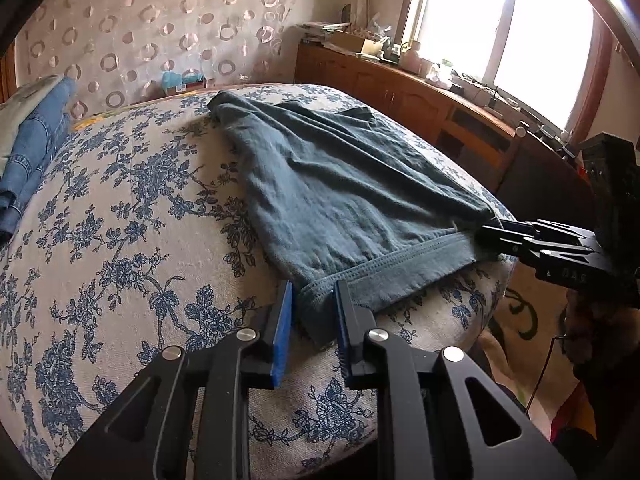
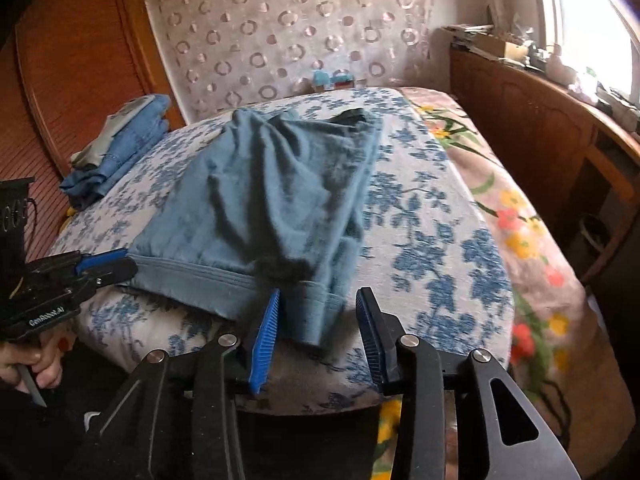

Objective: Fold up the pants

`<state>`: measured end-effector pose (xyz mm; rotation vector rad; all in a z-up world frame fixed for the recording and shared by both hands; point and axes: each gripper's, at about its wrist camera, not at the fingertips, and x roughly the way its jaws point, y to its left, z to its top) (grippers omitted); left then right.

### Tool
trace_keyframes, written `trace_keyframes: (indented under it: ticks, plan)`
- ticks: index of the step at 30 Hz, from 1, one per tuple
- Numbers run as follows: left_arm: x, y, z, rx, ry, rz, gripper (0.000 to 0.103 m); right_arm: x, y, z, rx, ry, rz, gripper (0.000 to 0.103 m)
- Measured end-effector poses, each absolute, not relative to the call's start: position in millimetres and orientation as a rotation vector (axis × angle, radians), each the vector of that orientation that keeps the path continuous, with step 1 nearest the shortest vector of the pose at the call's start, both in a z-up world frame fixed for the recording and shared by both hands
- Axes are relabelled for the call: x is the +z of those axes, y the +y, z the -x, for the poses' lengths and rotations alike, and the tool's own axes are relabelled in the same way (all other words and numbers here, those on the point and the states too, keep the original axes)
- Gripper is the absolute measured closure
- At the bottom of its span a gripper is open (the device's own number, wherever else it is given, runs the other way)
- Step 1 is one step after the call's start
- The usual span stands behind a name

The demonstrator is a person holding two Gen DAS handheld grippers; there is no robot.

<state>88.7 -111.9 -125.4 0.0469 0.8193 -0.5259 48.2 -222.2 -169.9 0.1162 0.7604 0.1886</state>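
Both grippers meet the pants [image 1: 340, 184] waistband: left gripper [image 1: 314, 312] clamps it, right gripper [image 2: 318, 316] stands parted around it.

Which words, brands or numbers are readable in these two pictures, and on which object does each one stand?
"GenRobot.AI": white letters on the black body of the left tool, seen in the right wrist view.
Pale marks on the body of the right tool, in the left wrist view: too blurred to read.
Small boxes at the far end of the bed: any print is too small to read.
Nothing else shows text.
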Motion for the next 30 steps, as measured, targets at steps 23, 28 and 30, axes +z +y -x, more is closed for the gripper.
trace_keyframes:
  ticks: [23,28,30]
  plan:
    - [-127.2,-107.9,-92.3,-0.503,0.819,-0.020,0.063,-172.8,-222.0,-45.6,0.209,0.749,-0.089,0.071]
    - [-127.0,-110.0,-91.8,-0.506,0.820,-0.013,0.059,-175.1,-222.5,-43.5,0.209,0.735,-0.079,0.071]
    - [-127.0,-111.5,-92.4,-0.507,0.820,-0.009,0.060,-175.6,-222.5,-42.7,0.210,0.732,-0.078,0.071]
